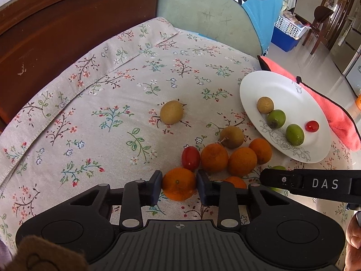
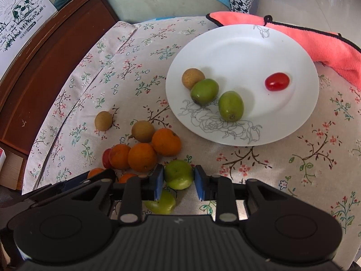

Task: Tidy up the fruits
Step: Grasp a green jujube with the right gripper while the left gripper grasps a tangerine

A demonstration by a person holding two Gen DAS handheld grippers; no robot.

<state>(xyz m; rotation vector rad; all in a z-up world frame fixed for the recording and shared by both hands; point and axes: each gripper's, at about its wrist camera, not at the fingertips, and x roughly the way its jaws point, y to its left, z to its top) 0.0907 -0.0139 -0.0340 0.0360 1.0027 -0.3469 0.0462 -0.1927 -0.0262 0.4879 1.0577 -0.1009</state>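
Note:
In the left wrist view my left gripper (image 1: 179, 184) is shut on a small orange (image 1: 179, 183) on the floral cloth. Just beyond it lie three more oranges (image 1: 241, 161), a red cherry tomato (image 1: 190, 158) and two brown longans (image 1: 172, 112). In the right wrist view my right gripper (image 2: 179, 180) is shut on a green jujube (image 2: 178, 174), with another green jujube (image 2: 160, 202) lying below its left finger. The white plate (image 2: 243, 43) holds a longan (image 2: 193, 78), two green jujubes (image 2: 230, 105) and a cherry tomato (image 2: 277, 81).
A pink towel (image 2: 315, 43) lies behind the plate at the table's far right edge. A dark wooden cabinet (image 1: 56, 29) and a pale green cushioned seat (image 1: 203, 11) stand behind the table. The right gripper's black body (image 1: 315, 184) reaches into the left wrist view.

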